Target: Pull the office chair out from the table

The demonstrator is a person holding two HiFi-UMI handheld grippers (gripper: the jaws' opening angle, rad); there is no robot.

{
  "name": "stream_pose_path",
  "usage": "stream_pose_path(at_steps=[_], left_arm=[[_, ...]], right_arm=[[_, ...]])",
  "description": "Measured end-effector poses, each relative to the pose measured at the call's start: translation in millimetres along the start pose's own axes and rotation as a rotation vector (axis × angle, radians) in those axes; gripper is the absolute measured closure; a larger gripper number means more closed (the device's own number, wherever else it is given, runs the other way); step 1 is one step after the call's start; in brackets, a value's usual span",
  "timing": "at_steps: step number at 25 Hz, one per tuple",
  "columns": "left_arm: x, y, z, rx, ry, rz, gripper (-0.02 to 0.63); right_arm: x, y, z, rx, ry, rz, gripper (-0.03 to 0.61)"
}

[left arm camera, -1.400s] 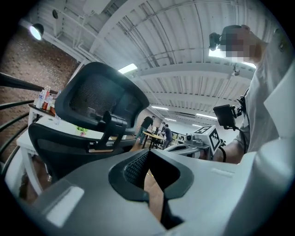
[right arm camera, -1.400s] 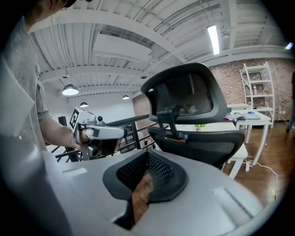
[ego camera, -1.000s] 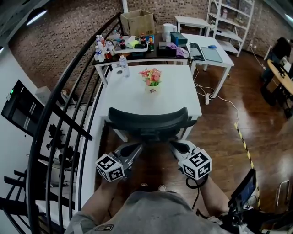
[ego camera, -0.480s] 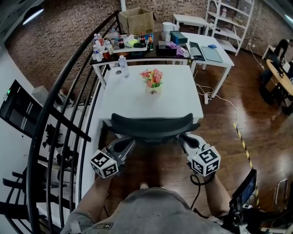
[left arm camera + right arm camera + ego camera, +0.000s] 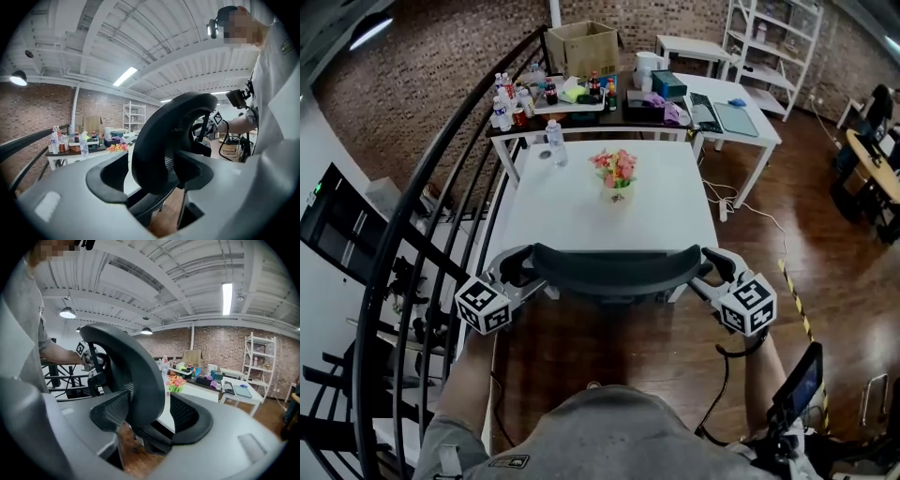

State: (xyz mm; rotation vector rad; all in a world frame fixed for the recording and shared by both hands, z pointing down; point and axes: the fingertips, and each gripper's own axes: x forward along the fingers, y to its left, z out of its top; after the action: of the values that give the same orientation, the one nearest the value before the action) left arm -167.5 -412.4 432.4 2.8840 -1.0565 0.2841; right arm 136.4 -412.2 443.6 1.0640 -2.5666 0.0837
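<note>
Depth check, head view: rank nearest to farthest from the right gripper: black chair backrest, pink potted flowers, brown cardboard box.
1. Black chair backrest: between the right gripper's jaws, just opening.
2. Pink potted flowers: mid-table.
3. Brown cardboard box: far back.

Both forearms (image 5: 472,370) reach forward from the torso, spread well apart. The left gripper (image 5: 517,269) and the right gripper (image 5: 719,266) angle inward and slightly downward, marker cubes uppermost. The fingers (image 5: 105,178) of each have just been opening and stand wide, straddling one end of the chair back (image 5: 614,267).
</note>
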Motion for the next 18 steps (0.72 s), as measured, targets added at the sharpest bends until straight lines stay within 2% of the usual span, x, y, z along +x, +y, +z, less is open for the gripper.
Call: stream_pose_path(at_steps=[4,10,13,18], left_arm=[[28,-6,3,0.02,0.038,-0.128,0.296],[67,-20,10,0.025,0.056,-0.274,0.29],[73,-24,10,0.029,0.079,-0.31,0.285],[68,-28,10,0.03,0.082,-0.331,0.321]], right_arm=[[23,6,11,-0.035,0.005,0.105,0.272],[50,20,22,-0.04,-0.007,0.247,0.265],[59,28,23,-0.07,0.006,0.273,0.269],[56,31,22,-0.086,0.021,0.294,0.302]])
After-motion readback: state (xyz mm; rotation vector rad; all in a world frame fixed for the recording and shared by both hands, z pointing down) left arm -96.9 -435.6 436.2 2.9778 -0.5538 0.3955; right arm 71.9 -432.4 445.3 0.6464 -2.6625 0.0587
